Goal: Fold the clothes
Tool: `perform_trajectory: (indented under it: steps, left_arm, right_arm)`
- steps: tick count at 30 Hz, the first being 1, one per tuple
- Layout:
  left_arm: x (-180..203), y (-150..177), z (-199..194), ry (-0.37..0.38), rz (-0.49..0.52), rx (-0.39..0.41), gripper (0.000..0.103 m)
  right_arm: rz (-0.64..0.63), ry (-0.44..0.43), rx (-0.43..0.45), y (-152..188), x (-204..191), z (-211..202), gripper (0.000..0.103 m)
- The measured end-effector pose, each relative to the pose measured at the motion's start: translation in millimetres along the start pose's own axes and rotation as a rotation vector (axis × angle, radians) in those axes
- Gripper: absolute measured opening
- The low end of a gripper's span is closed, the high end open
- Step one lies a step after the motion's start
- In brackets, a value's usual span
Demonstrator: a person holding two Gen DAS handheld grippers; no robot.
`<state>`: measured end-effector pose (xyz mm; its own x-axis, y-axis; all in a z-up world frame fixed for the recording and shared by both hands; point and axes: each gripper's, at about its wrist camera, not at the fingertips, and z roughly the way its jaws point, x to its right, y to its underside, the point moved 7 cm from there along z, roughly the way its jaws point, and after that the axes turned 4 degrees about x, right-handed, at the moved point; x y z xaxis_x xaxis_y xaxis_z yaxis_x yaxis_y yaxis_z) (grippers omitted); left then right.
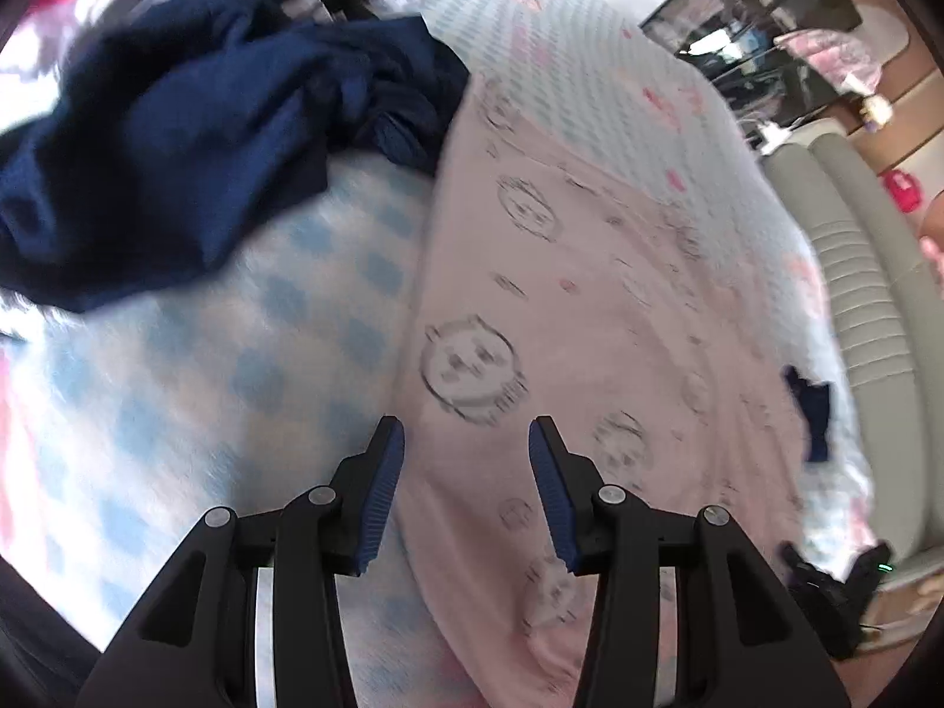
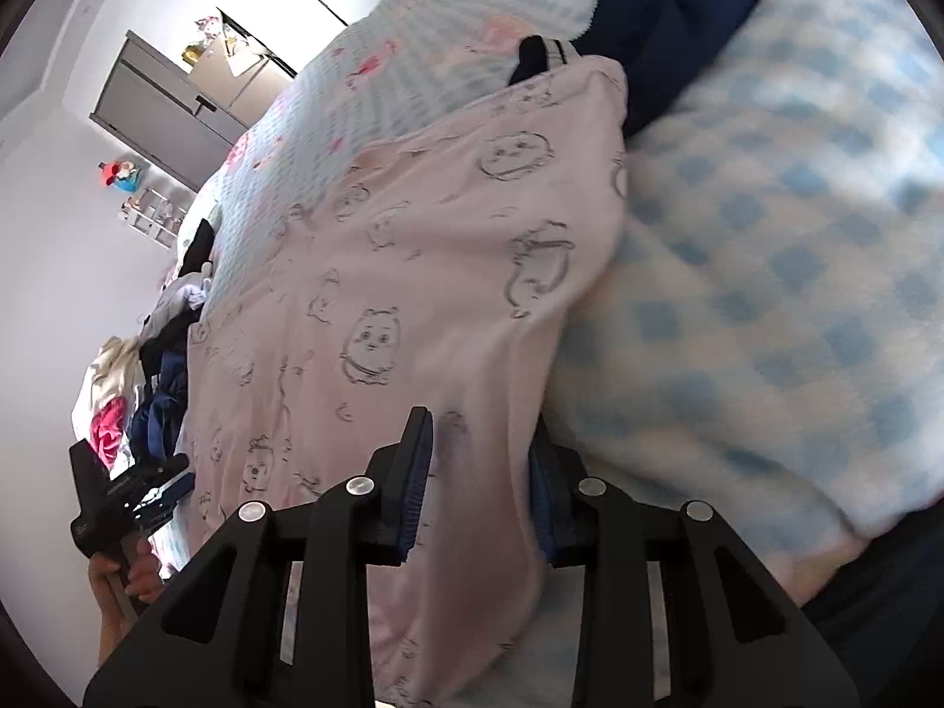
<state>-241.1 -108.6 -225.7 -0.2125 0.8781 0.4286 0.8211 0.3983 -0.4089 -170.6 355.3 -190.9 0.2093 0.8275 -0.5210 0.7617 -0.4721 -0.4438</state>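
A pale pink garment point(image 1: 590, 295) printed with cartoon animal faces lies spread on the bed. My left gripper point(image 1: 466, 436) hovers over its left edge, open, with nothing between its blue pads. In the right wrist view the same pink garment point(image 2: 413, 236) runs between the fingers of my right gripper point(image 2: 479, 430). A fold of it drapes over the right finger, and the jaws stand apart without pinching it. A crumpled navy garment point(image 1: 177, 135) lies beyond the pink one, and it shows at the top of the right wrist view point(image 2: 666, 17).
A blue-and-white checked blanket point(image 2: 767, 295) covers the bed. More clothes are heaped at the bed's far end point(image 2: 135, 389). A hand holds the other gripper point(image 2: 124, 495) at the left. A grey padded bed frame point(image 1: 855, 295) runs along the right, and a wardrobe point(image 2: 165, 112) stands by the wall.
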Motion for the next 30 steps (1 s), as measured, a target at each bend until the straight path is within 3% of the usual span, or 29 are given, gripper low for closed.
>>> perform_trajectory:
  steps: [3,5,6,9,10,11,13,14,19,24,27,28,29,30]
  left_arm:
    - [2.0,-0.2,2.7,0.014,-0.017,-0.016,0.046]
    - [-0.1,3.1,7.5,-0.016,0.004,-0.032,0.046]
    - [-0.3,6.5,8.5,-0.024,0.005,-0.03,0.046]
    - [4.0,16.3,13.3,-0.024,0.014,-0.046,0.043]
    - [11.4,18.1,14.8,-0.017,0.054,-0.054,0.034]
    - [18.4,19.8,14.8,-0.004,0.086,-0.062,0.01]
    - [28.8,16.6,4.0,0.033,0.113,-0.039,0.004]
    - [30.4,13.6,-2.9,0.035,0.123,-0.017,0.003]
    - [13.0,7.6,-19.7,-0.034,0.13,0.033,0.003]
    - [-10.0,18.9,-1.6,-0.009,0.062,-0.06,0.007]
    - [-11.7,25.3,-8.6,0.091,0.002,-0.081,0.013]
    - [-9.4,28.8,-12.8,0.14,-0.011,-0.09,0.024]
    - [-6.8,33.7,-16.0,0.181,-0.02,-0.102,0.033]
    - [-3.6,40.7,-17.3,0.21,-0.023,-0.119,0.034]
  right_arm:
    - [0.039,-0.022,-0.018,-0.1,4.1,3.6,0.031]
    - [0.061,-0.048,-0.054,2.8,6.2,6.2,0.034]
    - [0.057,-0.073,-0.11,8.2,4.5,12.8,0.036]
    - [-0.016,-0.008,-0.144,10.2,4.7,22.9,0.034]
    - [-0.03,0.014,-0.141,8.6,4.8,24.7,0.026]
    - [-0.035,0.039,-0.128,5.3,5.6,23.8,0.019]
    - [-0.037,0.056,-0.078,-2.1,0.4,16.8,0.007]
    - [-0.056,0.069,-0.054,-4.1,-5.5,11.0,0.006]
    - [-0.132,0.169,-0.005,-2.8,-13.5,-1.4,0.003]
    - [-0.041,0.153,-0.055,2.0,14.9,8.8,0.004]
    - [-0.045,0.115,-0.052,-0.6,9.8,2.8,0.022]
    - [-0.05,0.092,-0.044,-1.1,5.8,-1.6,0.034]
    - [-0.056,0.068,-0.045,-0.4,1.4,-5.7,0.039]
    - [-0.054,0.043,-0.061,3.7,-2.1,-8.6,0.039]
